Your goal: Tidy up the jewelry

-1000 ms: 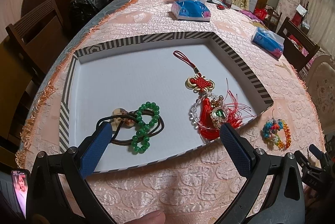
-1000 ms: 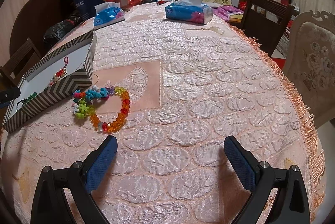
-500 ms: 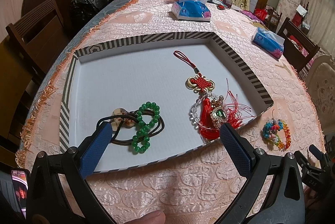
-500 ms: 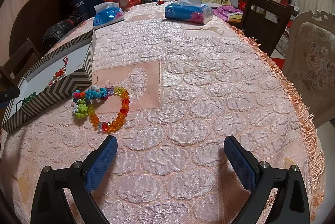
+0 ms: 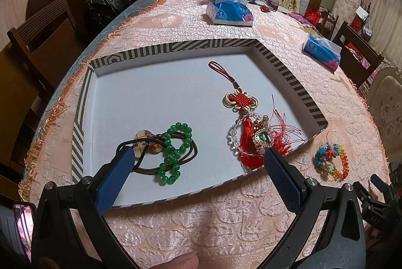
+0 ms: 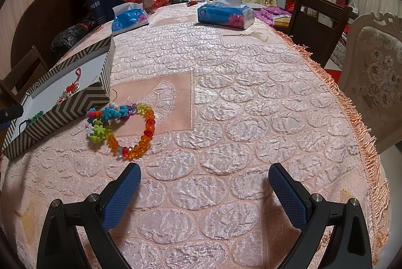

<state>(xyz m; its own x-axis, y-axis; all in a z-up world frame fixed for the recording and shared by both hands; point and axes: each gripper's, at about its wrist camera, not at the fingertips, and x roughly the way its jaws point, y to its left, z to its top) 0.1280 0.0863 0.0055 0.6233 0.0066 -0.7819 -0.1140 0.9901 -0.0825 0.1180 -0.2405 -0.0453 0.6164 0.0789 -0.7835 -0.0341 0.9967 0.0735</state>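
We hold the left gripper (image 5: 197, 155) over the near edge of the striped box lid (image 5: 176, 49), its blue pads spread wide with nothing between them. Inside the lid's white floor lie a green bead bracelet (image 5: 174, 152) looped over a dark cord necklace (image 5: 160, 155) with a pale pendant (image 5: 142, 140), and to the right a red Chinese knot charm (image 5: 241, 100) whose tassel (image 5: 247, 143) rests beside a clear bead bracelet (image 5: 233, 137) and a green-stoned brooch (image 5: 262, 138). Our right gripper (image 6: 204, 174) hangs above the pink embossed tablecloth (image 6: 251, 105), jaws equally wide and empty. The multicoloured bead bracelet (image 6: 125, 128) lies on the cloth just outside the lid's corner, ahead and left of the right gripper's left pad (image 6: 120, 196), not touching it. Two blue tissue packs (image 6: 223, 13) sit farther back on the table. A fingertip (image 5: 182, 261) shows at the bottom of the left view.
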